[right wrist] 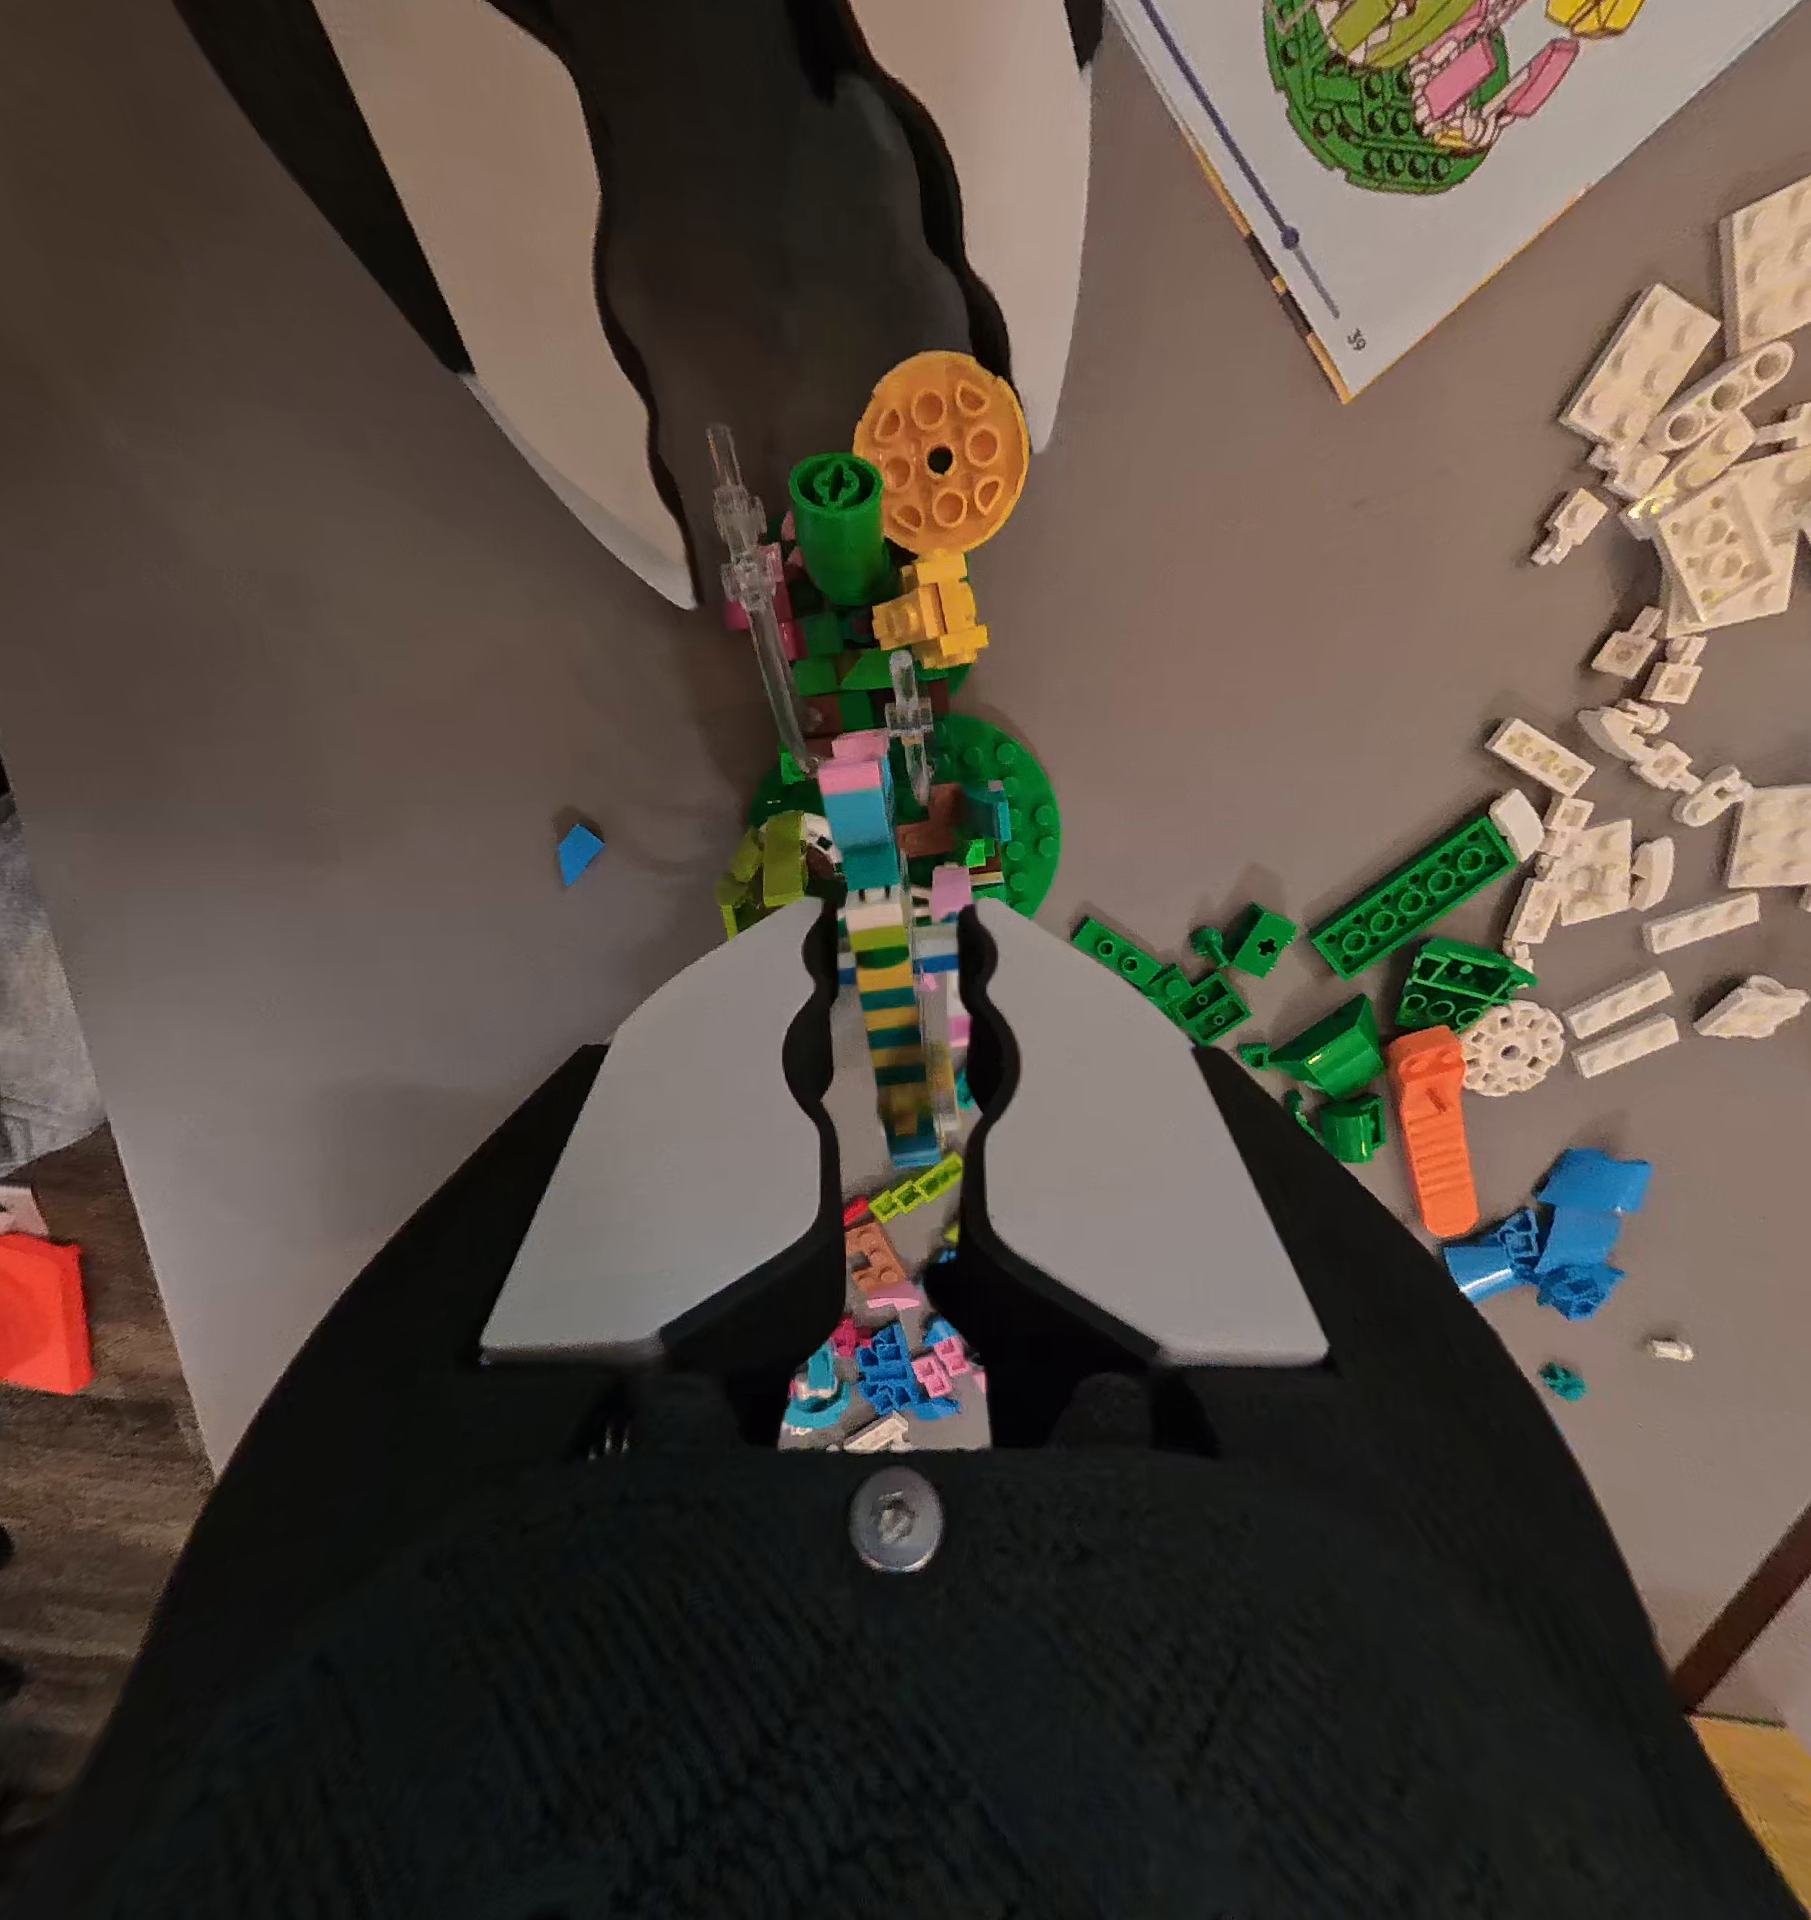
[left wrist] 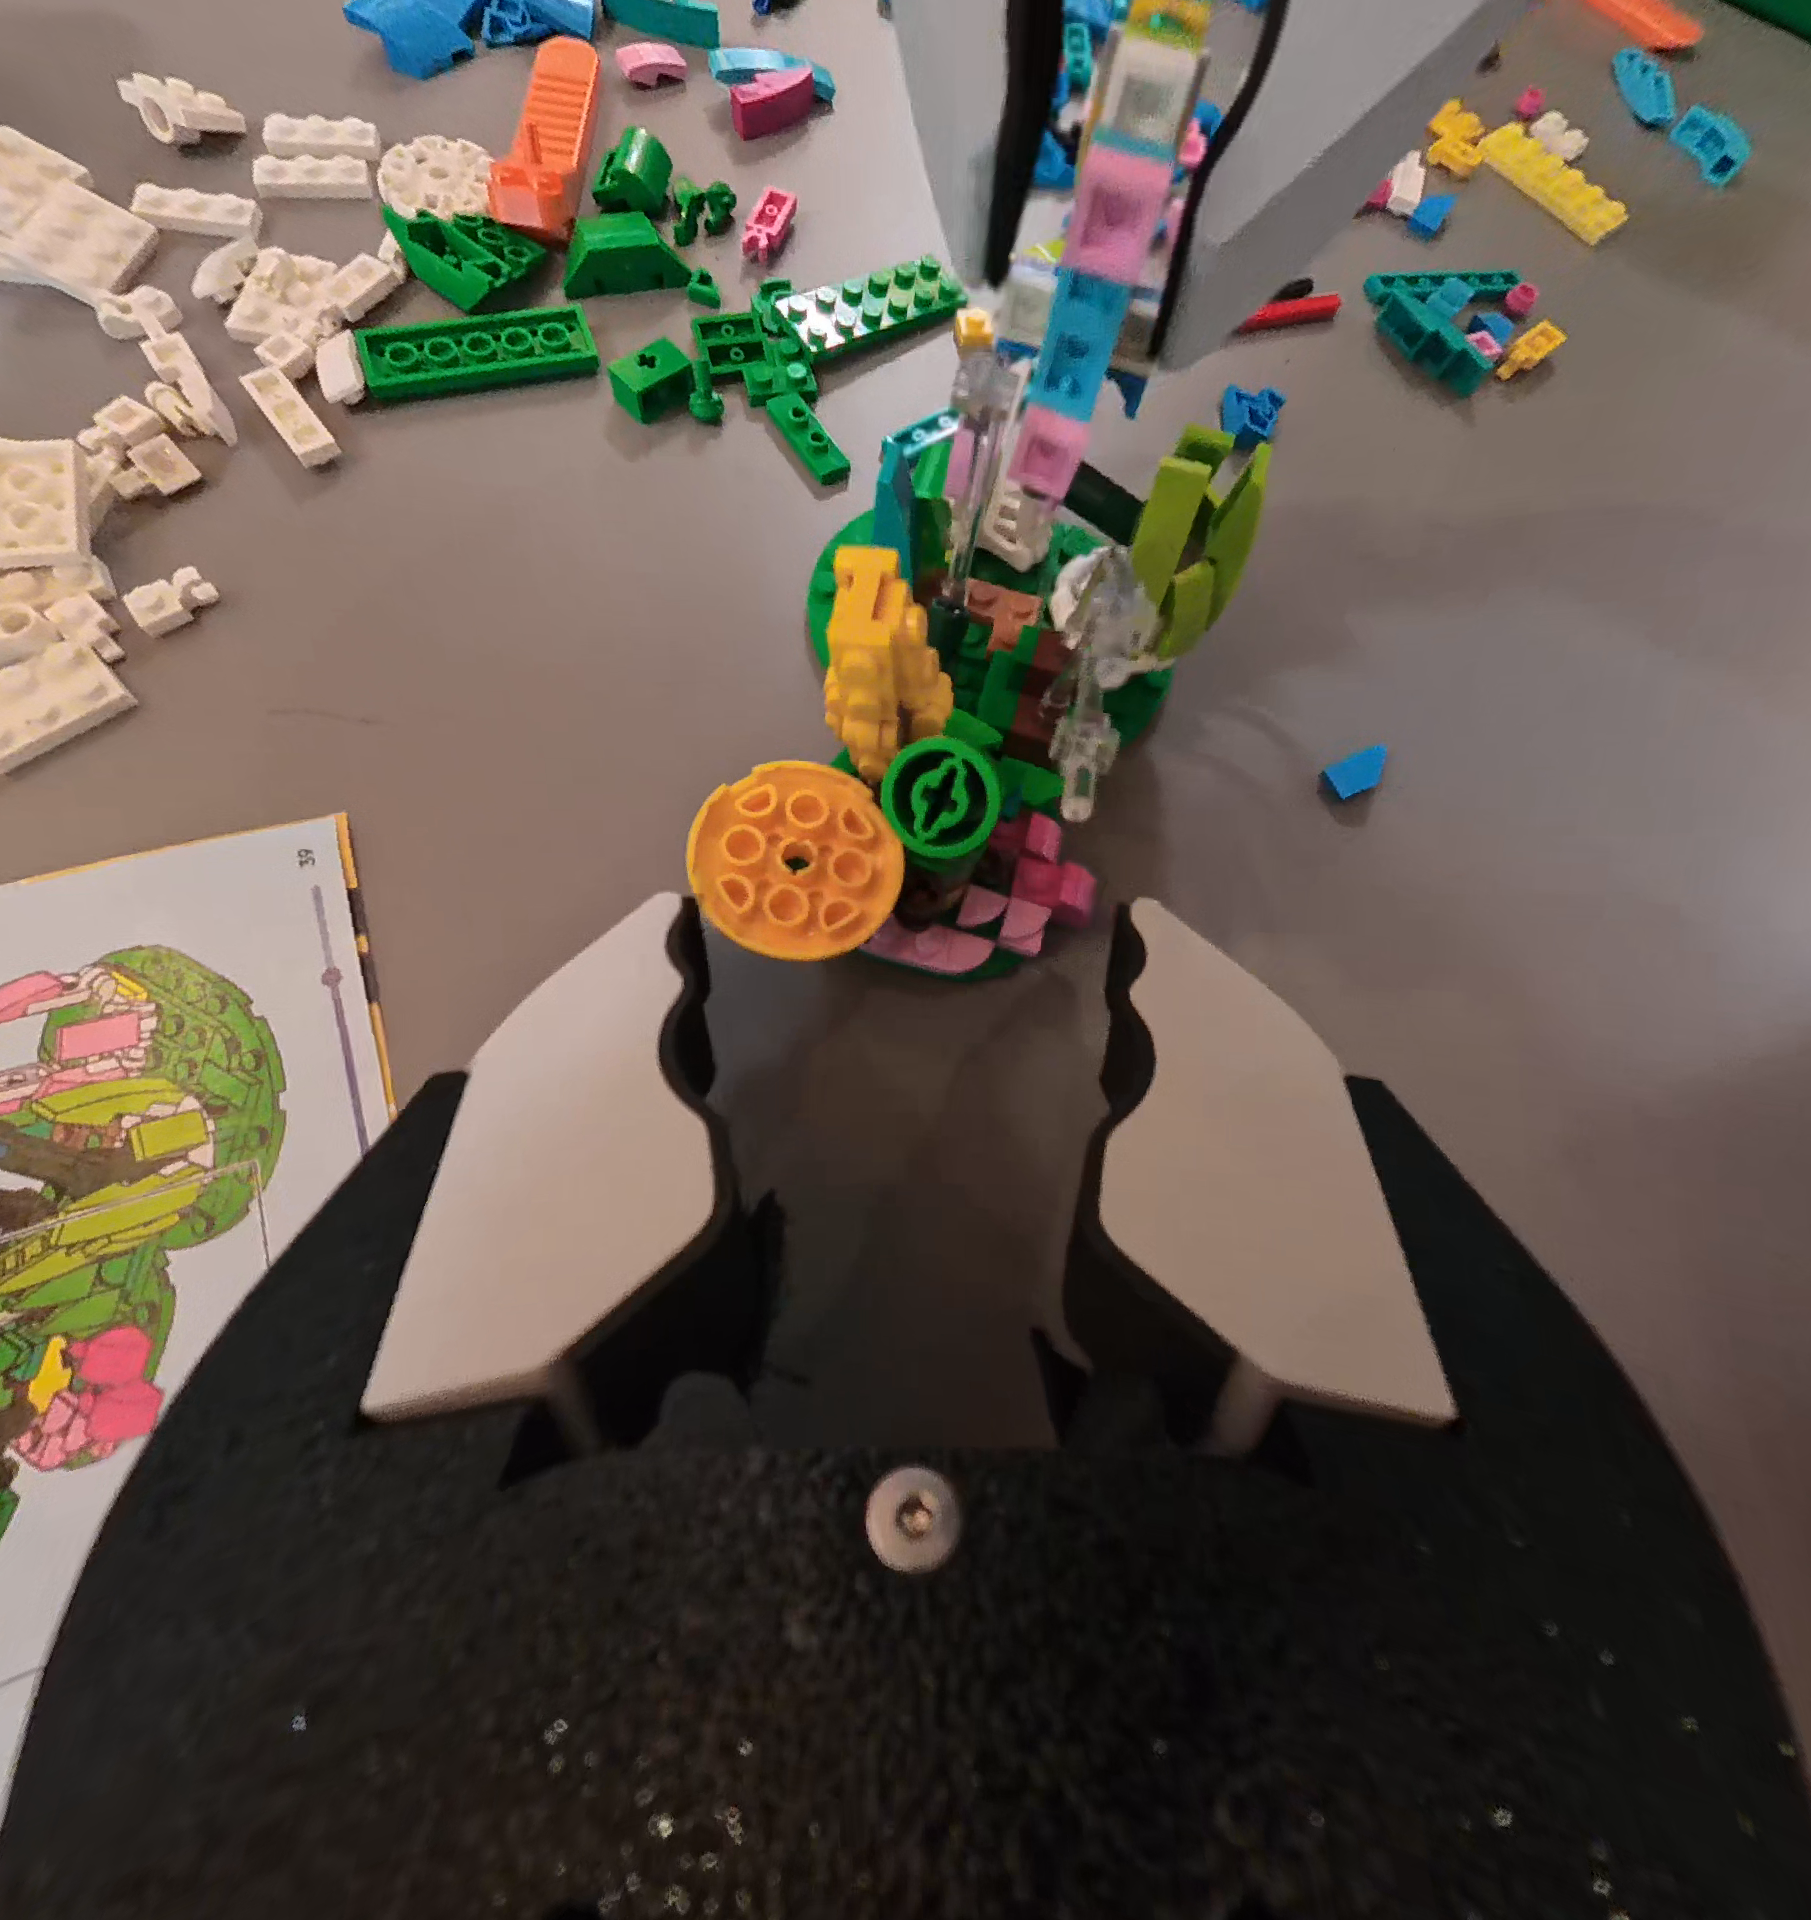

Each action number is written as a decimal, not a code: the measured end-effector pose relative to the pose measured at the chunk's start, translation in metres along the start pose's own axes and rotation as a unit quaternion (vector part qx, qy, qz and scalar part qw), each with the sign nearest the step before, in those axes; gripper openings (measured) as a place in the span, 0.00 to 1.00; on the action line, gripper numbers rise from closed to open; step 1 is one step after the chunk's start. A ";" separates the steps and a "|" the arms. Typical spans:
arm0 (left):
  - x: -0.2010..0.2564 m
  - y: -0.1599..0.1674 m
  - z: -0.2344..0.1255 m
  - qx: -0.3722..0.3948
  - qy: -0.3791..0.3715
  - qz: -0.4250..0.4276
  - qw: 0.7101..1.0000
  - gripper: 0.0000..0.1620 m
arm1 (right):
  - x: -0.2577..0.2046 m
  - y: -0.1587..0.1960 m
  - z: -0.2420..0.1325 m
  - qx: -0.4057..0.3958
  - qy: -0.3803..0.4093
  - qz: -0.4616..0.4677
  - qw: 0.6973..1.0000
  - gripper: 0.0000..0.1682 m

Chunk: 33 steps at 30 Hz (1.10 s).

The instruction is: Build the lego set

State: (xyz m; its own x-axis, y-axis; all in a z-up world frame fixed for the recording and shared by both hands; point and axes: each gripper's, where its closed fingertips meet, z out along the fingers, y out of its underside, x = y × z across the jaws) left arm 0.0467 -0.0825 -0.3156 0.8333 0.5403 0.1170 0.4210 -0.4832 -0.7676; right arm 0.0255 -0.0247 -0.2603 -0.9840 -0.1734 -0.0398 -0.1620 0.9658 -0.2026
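Note:
The lego model (left wrist: 984,665) stands on a round green base, with a yellow round plate (left wrist: 795,860), a green cylinder, lime leaves and clear rods. My left gripper (left wrist: 903,914) is open and empty, just in front of the model, its left fingertip close beside the yellow plate. My right gripper (right wrist: 893,914) is shut on a tall pink, blue and striped column (right wrist: 885,997). The column's (left wrist: 1088,312) lower end meets the back of the model. The right gripper's grey fingers (left wrist: 1223,208) show at the top of the left wrist view. The model (right wrist: 880,644) lies between both grippers.
Loose white pieces (left wrist: 39,499) lie at the left, green pieces (left wrist: 672,312) and an orange brick separator (left wrist: 548,135) behind. Yellow (left wrist: 1545,177) and teal pieces (left wrist: 1431,322) lie at the right, with one blue piece (left wrist: 1353,774). The instruction booklet (left wrist: 132,1143) lies at the near left. The tips of one gripper are about 9 cm away from the tips of the other.

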 end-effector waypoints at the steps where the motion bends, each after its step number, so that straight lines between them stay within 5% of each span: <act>1: 0.001 0.001 -0.002 -0.001 0.000 0.001 1.000 0.47 | 0.000 0.000 -0.003 0.008 0.002 0.002 1.000 0.14; 12: 0.012 0.000 -0.042 0.046 0.001 -0.012 0.999 0.54 | -0.015 0.028 -0.039 0.139 0.114 0.065 0.981 0.25; 20: 0.011 0.015 -0.093 0.092 -0.051 -0.042 0.994 0.53 | -0.069 0.017 0.026 0.239 0.143 0.065 0.958 0.10; 29: -0.023 0.099 -0.157 -0.008 -0.223 -0.113 0.968 0.55 | -0.057 -0.030 0.050 0.216 0.237 0.030 0.947 0.01; 33: -0.021 0.128 -0.165 -0.044 -0.229 -0.146 0.961 0.52 | -0.044 -0.031 0.063 0.163 0.261 0.026 0.951 0.02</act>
State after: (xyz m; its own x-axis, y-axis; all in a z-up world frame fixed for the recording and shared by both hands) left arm 0.1422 -0.2695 -0.3128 0.4387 0.8985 0.0146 0.6588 -0.3105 -0.6853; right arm 0.0787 -0.0594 -0.3135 -0.9065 0.0740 0.4156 -0.1643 0.8450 -0.5089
